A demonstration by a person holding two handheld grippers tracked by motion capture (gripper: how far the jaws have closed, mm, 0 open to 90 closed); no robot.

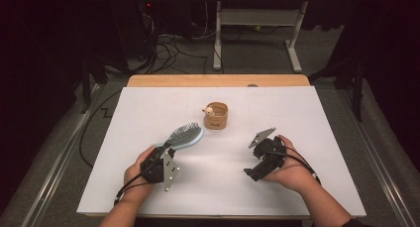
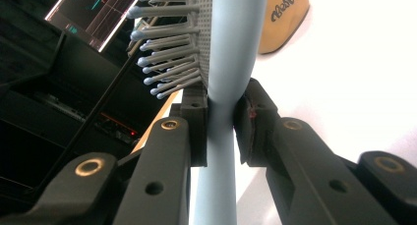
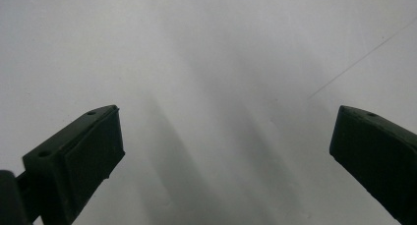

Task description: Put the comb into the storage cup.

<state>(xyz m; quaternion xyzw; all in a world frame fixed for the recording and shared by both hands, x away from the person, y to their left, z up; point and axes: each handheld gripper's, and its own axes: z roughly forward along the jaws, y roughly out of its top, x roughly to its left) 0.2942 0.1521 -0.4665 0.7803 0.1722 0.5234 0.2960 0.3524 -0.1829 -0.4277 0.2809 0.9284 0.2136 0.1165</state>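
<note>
The hairbrush [image 1: 185, 136], pale blue with grey bristles, was held up over the left half of the desk [image 1: 148, 187], its head pointing toward the far edge and slightly to the right, its handle running back toward the near-left corner. In the left gripper view its bristles [image 2: 164, 63] stood out to the left of the blue back, and the narrow neck of the handle [image 2: 220, 136] sat squeezed between the two black pads [image 2: 196, 131], which pressed on it from either side. So the left gripper [image 1: 159, 165] was clamped on the hairbrush handle, carried by the person's left hand [image 1: 137, 173] coming in from the near edge, with its grey plate [image 1: 170, 171] facing the right. Just beyond the brush head, near the middle of the desk and toward the far edge, stood a small tan cup [image 1: 216, 116] with dark lettering and a little pale figure at its rim; brush and cup were near each other but apart. On the right half of the desk the right gripper [image 1: 255, 172] hung in the right hand [image 1: 292, 170], its jaws spread wide with nothing between them, looking down on the bare white sheet [image 3: 221, 87]. The two grippers were well apart.
</note>
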